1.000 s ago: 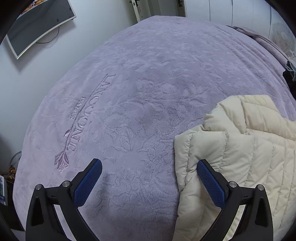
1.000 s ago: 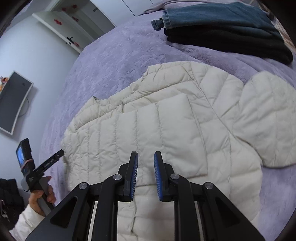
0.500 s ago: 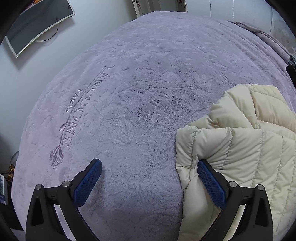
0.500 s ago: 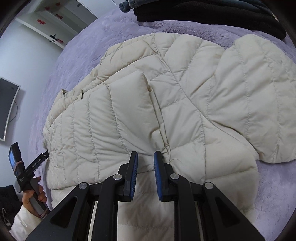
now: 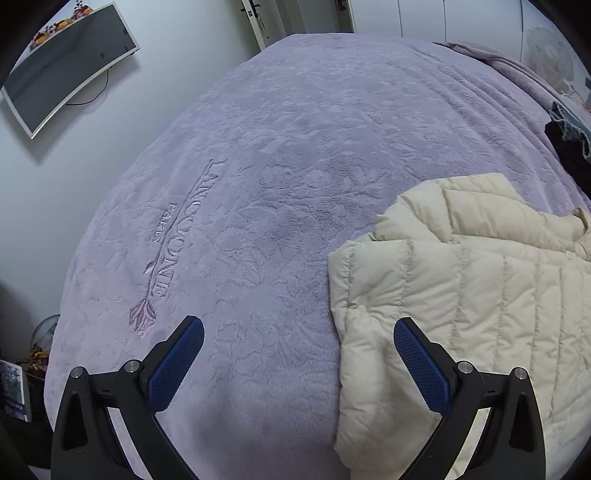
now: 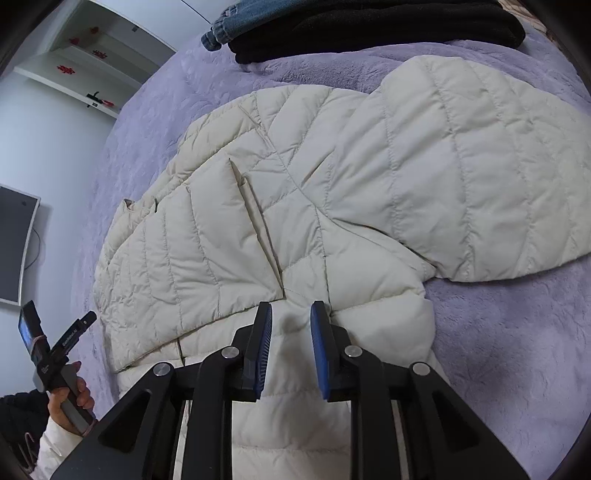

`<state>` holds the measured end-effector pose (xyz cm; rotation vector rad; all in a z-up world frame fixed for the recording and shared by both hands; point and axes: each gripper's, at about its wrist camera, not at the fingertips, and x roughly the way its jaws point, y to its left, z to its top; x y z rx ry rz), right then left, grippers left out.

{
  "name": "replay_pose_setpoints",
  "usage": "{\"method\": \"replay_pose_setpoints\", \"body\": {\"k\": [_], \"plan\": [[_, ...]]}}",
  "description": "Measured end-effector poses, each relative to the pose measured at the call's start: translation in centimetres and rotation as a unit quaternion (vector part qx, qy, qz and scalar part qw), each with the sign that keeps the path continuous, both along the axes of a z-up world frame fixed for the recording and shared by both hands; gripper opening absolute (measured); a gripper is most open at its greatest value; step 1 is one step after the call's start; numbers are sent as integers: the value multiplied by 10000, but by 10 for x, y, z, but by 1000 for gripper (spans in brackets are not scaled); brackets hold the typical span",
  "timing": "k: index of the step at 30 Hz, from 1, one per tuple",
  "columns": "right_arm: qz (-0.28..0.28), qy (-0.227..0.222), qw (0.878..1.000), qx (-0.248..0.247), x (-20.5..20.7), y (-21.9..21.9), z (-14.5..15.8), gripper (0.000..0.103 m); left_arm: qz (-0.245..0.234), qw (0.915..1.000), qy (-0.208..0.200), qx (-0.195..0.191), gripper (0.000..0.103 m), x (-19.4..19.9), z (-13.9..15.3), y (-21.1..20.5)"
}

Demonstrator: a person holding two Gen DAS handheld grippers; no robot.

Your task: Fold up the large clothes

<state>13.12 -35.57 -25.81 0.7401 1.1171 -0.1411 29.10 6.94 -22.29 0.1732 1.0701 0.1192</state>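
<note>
Over the jacket (image 6: 332, 184) hem, right gripper (image 6: 291, 314) has dropped closer, jaws narrowly parted — left gripper (image 5: 298, 332) wide open, idle — grasp pending

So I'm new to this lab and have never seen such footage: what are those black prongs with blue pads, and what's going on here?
No robot here: a person carries a two-finger gripper in each hand, each with a wide-angle camera looking along its fingers. One picture is from the left gripper, wide open over the purple blanket, its right finger over the edge of the cream puffer jacket. The other is from the right gripper, nearly closed above the jacket; whether it pinches fabric I cannot tell. Folded jeans and a black garment lie beyond.
</note>
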Motion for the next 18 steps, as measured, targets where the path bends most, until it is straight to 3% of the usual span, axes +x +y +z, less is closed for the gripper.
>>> {"method": "replay_pose_setpoints", "body": {"k": [2,5,8,9,13,14,15,18], "plan": [[-66,-33,9999,77,-6,-4,3,49,-105,9999,30,-59,103,-11,9,-11],[-138,-44,9997,189,-15,-9,7,52,-344,9992,135,-149,103,-28,18,-34],[-234,-40,9992,326,-25,-15,9,67,-669,9965,346,-356,103,-46,21,-62],[-268,-52,9990,364,-30,-19,10,67,-795,9952,413,-383,103,-52,21,-74],[-434,-49,9982,422,-50,-34,14,71,-1321,9879,607,-540,103,-73,19,-123],[-504,-68,9976,472,-55,-40,14,83,-1450,9857,650,-563,103,-78,18,-136],[-589,-103,9969,521,-61,-46,15,87,-1570,9833,703,-587,103,-82,17,-148],[-852,-137,9945,601,-77,-66,15,88,-1857,9766,837,-690,103,-94,13,-183]]}}
